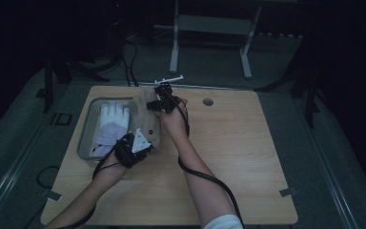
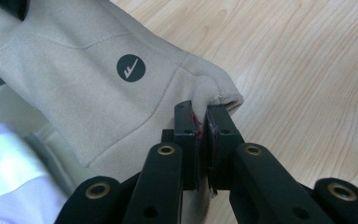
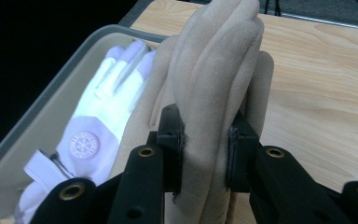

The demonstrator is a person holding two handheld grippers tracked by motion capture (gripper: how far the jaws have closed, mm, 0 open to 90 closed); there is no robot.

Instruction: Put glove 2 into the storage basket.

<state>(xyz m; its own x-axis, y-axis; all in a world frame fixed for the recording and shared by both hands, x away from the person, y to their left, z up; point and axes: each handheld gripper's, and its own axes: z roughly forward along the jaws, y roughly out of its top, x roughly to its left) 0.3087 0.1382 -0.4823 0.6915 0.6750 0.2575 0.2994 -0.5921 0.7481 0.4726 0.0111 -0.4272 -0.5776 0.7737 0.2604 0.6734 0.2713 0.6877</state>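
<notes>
Beige glove is up between my two grippers, hanging just at the 3 o'clock rim of the tray, cuff toward me, fingers away. My left gripper has its jaws pinched right down on the cuff corner, only a fold of fabric between the pads. My right gripper has its jaws clamped around the bunched glove fingers, a thick wad, so they stand part open.

To do this well, I judge: keep both grips firm, carry the glove level and taut so it doesn't sag or catch the tray rim, and bring it over the tray before lowering. The cuff pinch is thin, so a jerk could pull it free; move both hands together.

In the tray lies a white glove, badge up, fingers to 12 o'clock; aim to lay mine flat beside or on it.

Beneath it all, a light wooden table, with a round hole at about 1 o'clock. Beyond it, dark room, grey floor, a white frame at 12 o'clock.
</notes>
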